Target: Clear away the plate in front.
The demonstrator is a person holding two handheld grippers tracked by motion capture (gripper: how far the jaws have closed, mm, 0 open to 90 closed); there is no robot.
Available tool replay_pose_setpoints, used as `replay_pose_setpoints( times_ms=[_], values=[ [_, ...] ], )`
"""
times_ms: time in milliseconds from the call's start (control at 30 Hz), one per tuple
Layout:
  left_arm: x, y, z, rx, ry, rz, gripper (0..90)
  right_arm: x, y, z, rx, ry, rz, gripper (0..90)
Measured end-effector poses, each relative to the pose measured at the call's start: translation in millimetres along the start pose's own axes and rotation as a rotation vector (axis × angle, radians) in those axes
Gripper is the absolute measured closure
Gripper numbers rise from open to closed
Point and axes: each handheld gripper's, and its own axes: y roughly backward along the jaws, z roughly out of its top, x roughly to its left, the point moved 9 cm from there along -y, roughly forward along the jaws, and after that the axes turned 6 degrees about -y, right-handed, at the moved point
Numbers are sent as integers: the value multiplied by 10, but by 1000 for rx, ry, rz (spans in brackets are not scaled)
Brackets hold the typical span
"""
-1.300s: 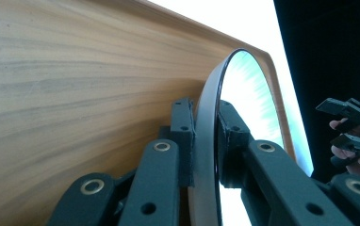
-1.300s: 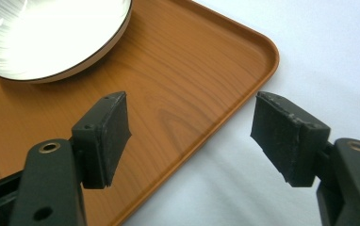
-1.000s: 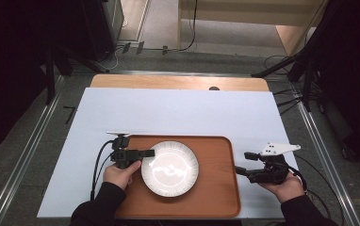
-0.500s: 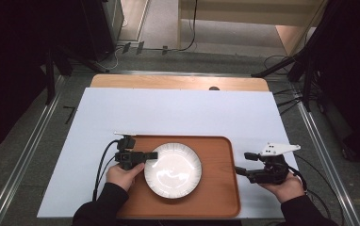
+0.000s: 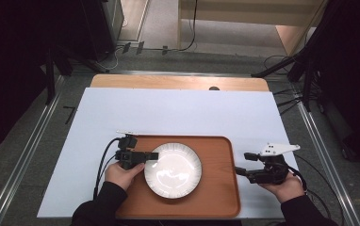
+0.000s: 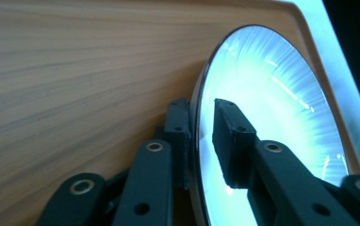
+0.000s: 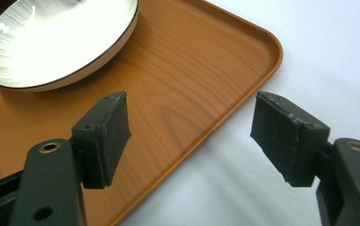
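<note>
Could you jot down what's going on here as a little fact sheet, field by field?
Plate: white plate lying on the wooden tray
Tray: on the pale blue table cover
Left claw: left claw straddles the plate's rim; jaws have just been opening, a gap shows on the upper side
Right claw: right claw open, nothing between its jaws, over the tray's right edge

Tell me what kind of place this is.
Most likely a lab or recording workspace, not a kitchen. A table covered in a plain white sheet stands on bare grey floor, cables trail around it, and a lone plate sits on a wooden tray.
</note>
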Motion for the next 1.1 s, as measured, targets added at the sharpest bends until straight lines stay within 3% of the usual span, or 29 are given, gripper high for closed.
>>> replay_pose_setpoints(
  times_ms=[267, 433, 533, 633, 800, 967, 1100],
  values=[
    [-82, 18, -8, 45, -102, 47, 626, 3, -8, 2, 4, -2, 2, 290],
    [-119, 30, -15, 65, -144, 59, 549, 8, -15, -2, 10, -1, 4, 290],
    [-148, 42, -15, 77, -148, 38, 488, 9, -8, -8, 11, -6, 4, 290],
    [-153, 70, -21, 91, -127, 13, 448, 5, -6, -16, 11, -1, 3, 290],
    [-180, 153, -19, 101, -156, 2, 396, 7, -4, -17, 8, -1, 1, 290],
    [-194, 220, -32, 114, -159, -24, 344, 9, -7, -22, 13, 2, 1, 289],
    [-172, 289, -36, 127, -181, -16, 326, 14, -9, -28, 17, 3, 1, 289]
  ],
)
